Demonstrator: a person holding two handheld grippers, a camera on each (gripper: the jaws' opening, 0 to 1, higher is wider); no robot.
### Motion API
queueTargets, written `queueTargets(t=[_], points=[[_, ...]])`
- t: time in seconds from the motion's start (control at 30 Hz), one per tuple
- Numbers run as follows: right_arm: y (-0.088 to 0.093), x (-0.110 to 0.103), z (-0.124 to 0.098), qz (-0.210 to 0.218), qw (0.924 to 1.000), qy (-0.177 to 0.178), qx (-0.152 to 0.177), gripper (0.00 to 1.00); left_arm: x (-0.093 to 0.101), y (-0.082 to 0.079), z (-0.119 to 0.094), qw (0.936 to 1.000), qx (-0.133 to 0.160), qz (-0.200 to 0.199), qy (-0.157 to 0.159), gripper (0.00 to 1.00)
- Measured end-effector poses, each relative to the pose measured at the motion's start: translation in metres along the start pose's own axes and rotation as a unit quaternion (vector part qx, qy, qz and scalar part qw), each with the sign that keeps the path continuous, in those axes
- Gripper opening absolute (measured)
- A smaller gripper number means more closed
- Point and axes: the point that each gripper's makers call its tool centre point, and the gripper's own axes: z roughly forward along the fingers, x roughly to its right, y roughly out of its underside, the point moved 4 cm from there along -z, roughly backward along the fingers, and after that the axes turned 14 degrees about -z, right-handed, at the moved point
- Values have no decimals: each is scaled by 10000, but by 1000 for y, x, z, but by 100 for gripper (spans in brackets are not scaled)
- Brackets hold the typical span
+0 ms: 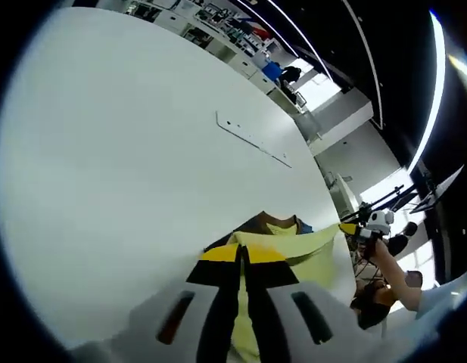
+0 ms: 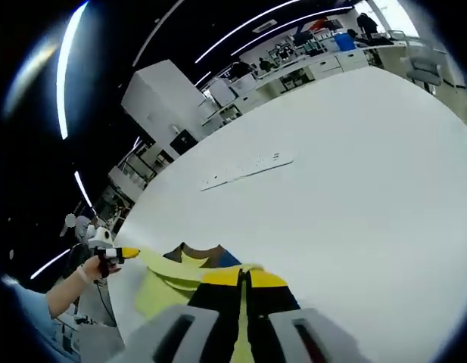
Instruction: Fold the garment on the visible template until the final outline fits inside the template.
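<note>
The garment [image 1: 294, 253], a pale yellow piece with a brown and blue patch at its collar, hangs stretched above the white table [image 1: 127, 151], held up by an edge at each end. In the left gripper view the left gripper [image 1: 243, 265] is clenched on the near edge of the cloth, its yellow-tipped black jaws pressed together with the fabric running up between them. At the far end of the same view the right gripper [image 1: 353, 229] pinches the other edge, held by a person's hand [image 1: 381, 246].

In the right gripper view the garment [image 2: 172, 280] spreads leftward from the right gripper [image 2: 244, 281], whose jaws are likewise closed on the cloth. The left gripper [image 2: 127, 253] grips the opposite edge there, with a hand [image 2: 89, 268] behind it.

A thin pale strip [image 1: 252, 140] lies flat on the table well beyond the garment; it also shows in the right gripper view [image 2: 248, 170]. Shelves and desks [image 2: 324, 53] stand behind the table.
</note>
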Motion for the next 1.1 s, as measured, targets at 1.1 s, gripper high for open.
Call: queueTargets(t=[1.1], points=[[21,-2,-8,-2262,9739,164,114,21,-15,14,-11,9914,24,1289,-225,12]])
